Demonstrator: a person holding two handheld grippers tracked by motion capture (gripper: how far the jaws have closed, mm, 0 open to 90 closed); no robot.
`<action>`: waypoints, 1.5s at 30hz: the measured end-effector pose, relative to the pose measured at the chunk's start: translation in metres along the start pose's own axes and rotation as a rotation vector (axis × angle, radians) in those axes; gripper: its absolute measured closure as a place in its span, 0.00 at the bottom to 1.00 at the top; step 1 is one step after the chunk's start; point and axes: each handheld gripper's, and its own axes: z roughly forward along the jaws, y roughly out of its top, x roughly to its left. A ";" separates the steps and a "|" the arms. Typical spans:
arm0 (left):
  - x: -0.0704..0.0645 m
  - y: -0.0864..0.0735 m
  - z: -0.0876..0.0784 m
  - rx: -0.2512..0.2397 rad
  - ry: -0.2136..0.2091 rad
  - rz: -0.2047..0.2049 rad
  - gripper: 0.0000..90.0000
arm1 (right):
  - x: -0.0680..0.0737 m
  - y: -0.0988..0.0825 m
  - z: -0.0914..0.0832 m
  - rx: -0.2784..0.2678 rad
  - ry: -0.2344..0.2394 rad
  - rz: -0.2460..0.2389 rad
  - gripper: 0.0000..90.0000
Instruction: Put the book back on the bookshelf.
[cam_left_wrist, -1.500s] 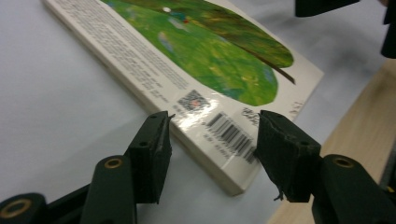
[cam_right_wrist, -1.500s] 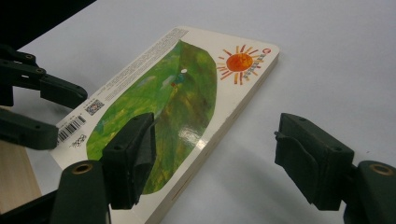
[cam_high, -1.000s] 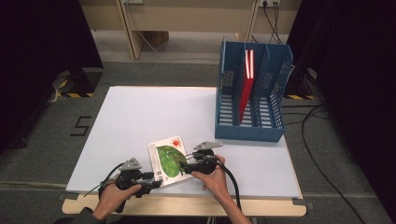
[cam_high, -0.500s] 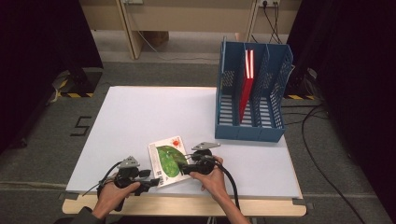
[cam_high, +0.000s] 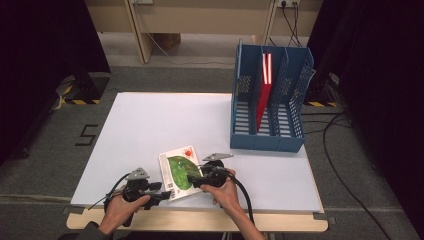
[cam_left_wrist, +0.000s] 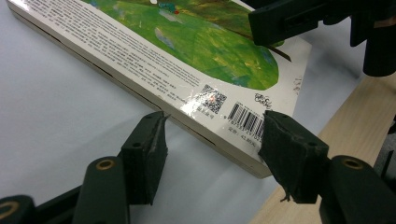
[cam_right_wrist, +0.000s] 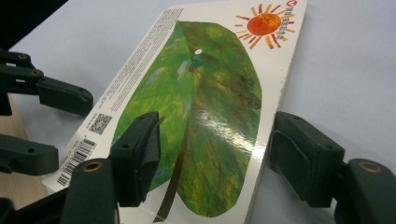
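A picture book (cam_high: 177, 170) with a green leaf and an orange sun on its cover lies near the front edge of the white table (cam_high: 150, 120). My left gripper (cam_high: 162, 192) is at its near left corner. In the left gripper view the barcode corner of the book (cam_left_wrist: 187, 56) sits between the pads of this gripper (cam_left_wrist: 212, 135). The jaws have just been closing and touch its two edges. My right gripper (cam_high: 195, 179) straddles the book's right side. Its jaws (cam_right_wrist: 212, 154) have just been closing around the book (cam_right_wrist: 210, 116), and the right pad stands just off the edge.
A blue file rack (cam_high: 267, 140) stands at the back right of the table with a red book (cam_high: 263, 95) upright in it. The table's wooden front edge (cam_left_wrist: 355, 121) runs close behind the book's corner. The other gripper's jaws (cam_right_wrist: 51, 98) sit at the book's left.
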 end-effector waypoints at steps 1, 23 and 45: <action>0.000 0.000 0.000 -0.001 -0.002 -0.001 0.45 | -0.001 0.000 0.000 -0.005 0.005 0.016 0.40; 0.008 -0.004 -0.002 -0.031 -0.042 -0.036 0.46 | 0.016 0.013 -0.023 -0.152 0.045 0.076 0.50; 0.018 -0.006 -0.008 -0.023 -0.087 -0.015 0.45 | 0.071 0.040 -0.036 -0.226 0.089 -0.121 0.53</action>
